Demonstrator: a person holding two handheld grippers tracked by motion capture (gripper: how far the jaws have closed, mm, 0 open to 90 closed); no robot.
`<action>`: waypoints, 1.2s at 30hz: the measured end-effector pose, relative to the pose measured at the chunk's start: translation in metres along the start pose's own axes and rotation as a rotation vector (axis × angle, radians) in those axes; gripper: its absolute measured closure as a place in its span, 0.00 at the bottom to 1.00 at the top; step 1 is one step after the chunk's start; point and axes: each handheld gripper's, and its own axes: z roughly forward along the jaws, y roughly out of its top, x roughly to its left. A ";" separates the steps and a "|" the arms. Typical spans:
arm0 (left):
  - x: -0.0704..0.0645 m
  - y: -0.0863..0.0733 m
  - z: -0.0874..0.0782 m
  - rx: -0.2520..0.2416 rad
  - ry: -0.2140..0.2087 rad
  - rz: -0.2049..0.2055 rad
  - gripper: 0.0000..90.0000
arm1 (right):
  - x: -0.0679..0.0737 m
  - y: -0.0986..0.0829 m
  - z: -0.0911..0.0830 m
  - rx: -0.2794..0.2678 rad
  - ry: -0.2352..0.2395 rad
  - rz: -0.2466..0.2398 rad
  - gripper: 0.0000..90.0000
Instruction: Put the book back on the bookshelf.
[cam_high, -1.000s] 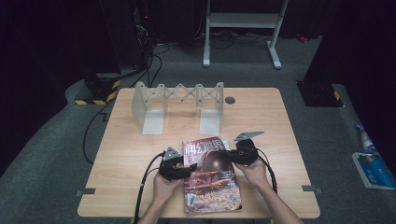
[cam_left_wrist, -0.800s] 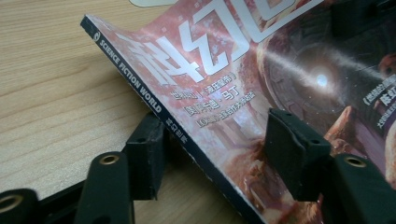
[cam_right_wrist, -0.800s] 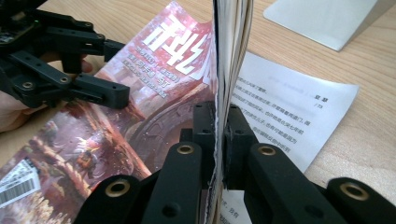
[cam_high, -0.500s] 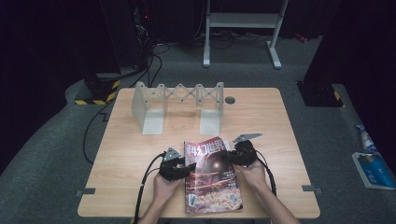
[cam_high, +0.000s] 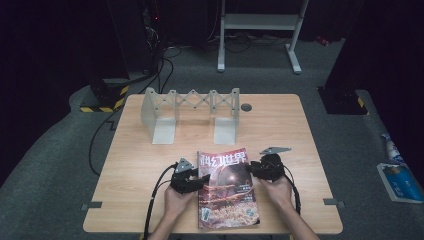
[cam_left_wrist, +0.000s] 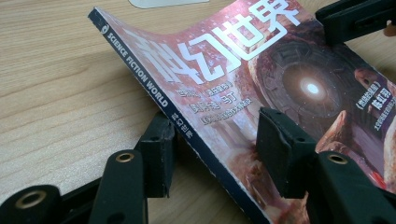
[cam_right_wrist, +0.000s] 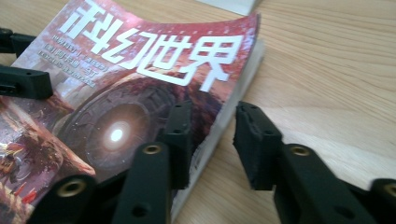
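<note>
magazine flanked on both long edges, far end already lifted

the magazine (cam_high: 227, 187) is laid on the near half of the table (cam_high: 145, 165), its long axis running from 6 o'clock to 12 o'clock, title end toward the folding rack (cam_high: 190, 112) at 12 o'clock. it is approached from both sides at once — the left gripper (cam_high: 192, 181) at the spine edge, 9 o'clock of the cover, and the right gripper (cam_high: 256, 170) at the open page edge, 3 o'clock of it. both are set at the upper half of the magazine and about equally near, so neither hand is favoured.

in the left gripper view the jaws are seen parted around the spine (cam_left_wrist: 154, 88): one pad on the table side below the spine, the other over the cover, with a gap left to the paper. nothing is yet clamped, as far as can be judged. in the right gripper view the jaws are likewise apart, one pad over the cover near the page edge (cam_right_wrist: 233, 107), the other out over bare wood — nothing is held there either.

the far end of the magazine is seen curved up off the table in both gripper views. the coming move is judged to turn on the jaws being closed across the thickness at 9 and 3 o'clock, so that the magazine can be raised level along its long axis.
</note>
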 end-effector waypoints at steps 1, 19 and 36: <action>0.000 0.000 0.000 -0.001 0.000 -0.001 0.54 | -0.001 -0.003 -0.003 -0.008 -0.038 -0.002 0.86; 0.003 0.003 0.001 0.010 -0.011 -0.013 0.52 | 0.007 -0.005 0.017 0.034 -0.112 -0.062 0.98; 0.013 0.008 0.000 -0.001 -0.036 -0.074 0.49 | 0.010 0.000 0.026 0.035 -0.047 -0.080 0.98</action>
